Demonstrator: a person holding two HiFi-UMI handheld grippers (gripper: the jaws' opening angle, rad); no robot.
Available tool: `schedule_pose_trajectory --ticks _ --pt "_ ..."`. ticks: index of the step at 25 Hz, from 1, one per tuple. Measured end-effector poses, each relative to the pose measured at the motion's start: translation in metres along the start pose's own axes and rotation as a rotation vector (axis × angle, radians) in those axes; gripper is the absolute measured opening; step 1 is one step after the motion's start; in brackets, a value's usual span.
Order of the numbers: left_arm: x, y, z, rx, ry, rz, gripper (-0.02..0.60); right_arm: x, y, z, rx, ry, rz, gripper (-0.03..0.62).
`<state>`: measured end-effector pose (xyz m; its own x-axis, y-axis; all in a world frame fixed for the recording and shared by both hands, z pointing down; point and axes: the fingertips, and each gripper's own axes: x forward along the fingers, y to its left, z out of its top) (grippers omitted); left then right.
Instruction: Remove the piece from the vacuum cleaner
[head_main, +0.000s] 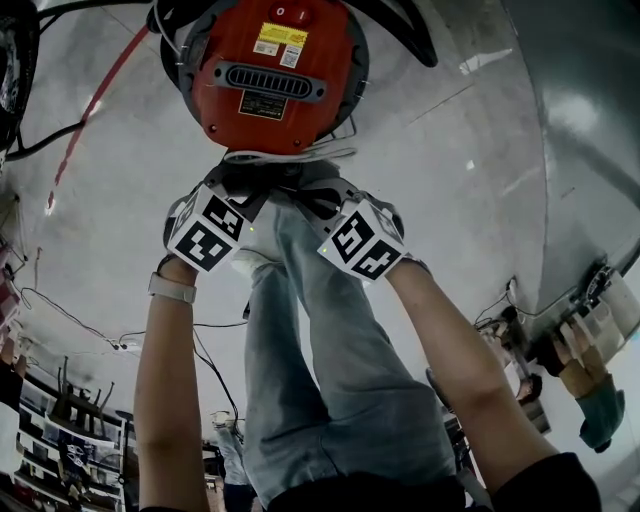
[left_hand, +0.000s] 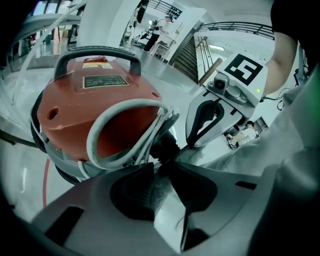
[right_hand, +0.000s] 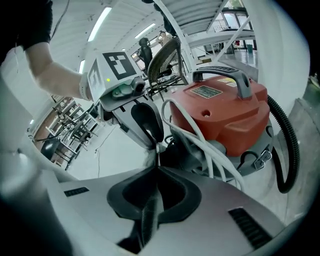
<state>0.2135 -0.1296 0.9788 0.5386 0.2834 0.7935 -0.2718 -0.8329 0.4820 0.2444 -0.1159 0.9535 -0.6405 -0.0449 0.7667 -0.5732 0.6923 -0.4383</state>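
A red vacuum cleaner (head_main: 268, 70) stands on the floor ahead of me, with a black handle (left_hand: 97, 54) on top. A white cable (left_hand: 117, 107) is looped round its near side. Just in front of that loop my left gripper (head_main: 248, 190) and right gripper (head_main: 318, 192) sit close together, tips almost touching. In the left gripper view the jaws of my left gripper (left_hand: 163, 163) are pressed together, right at a dark part (left_hand: 165, 147) low on the vacuum. My right gripper (right_hand: 157, 162) is shut too, beside the same dark part (right_hand: 175, 150). Whether either one pinches anything is hidden.
A black hose (right_hand: 286, 150) curves off the vacuum's right side. The person's legs in jeans (head_main: 320, 330) stand right behind the grippers. A red line (head_main: 95, 100) and a black cable (head_main: 40, 140) cross the floor at left. A grey panel (head_main: 585, 120) rises at right.
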Motion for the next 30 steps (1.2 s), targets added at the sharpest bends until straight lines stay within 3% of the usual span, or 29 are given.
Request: schedule_pose_trajectory --ticks 13,30 --pt "0.001 -0.012 -0.008 0.011 0.005 -0.014 0.066 -0.001 0.001 -0.004 0.0 -0.016 -0.049 0.046" --pt "-0.001 -0.016 -0.016 0.019 -0.034 0.043 0.063 0.003 0.011 -0.008 0.008 -0.024 -0.089 0.049"
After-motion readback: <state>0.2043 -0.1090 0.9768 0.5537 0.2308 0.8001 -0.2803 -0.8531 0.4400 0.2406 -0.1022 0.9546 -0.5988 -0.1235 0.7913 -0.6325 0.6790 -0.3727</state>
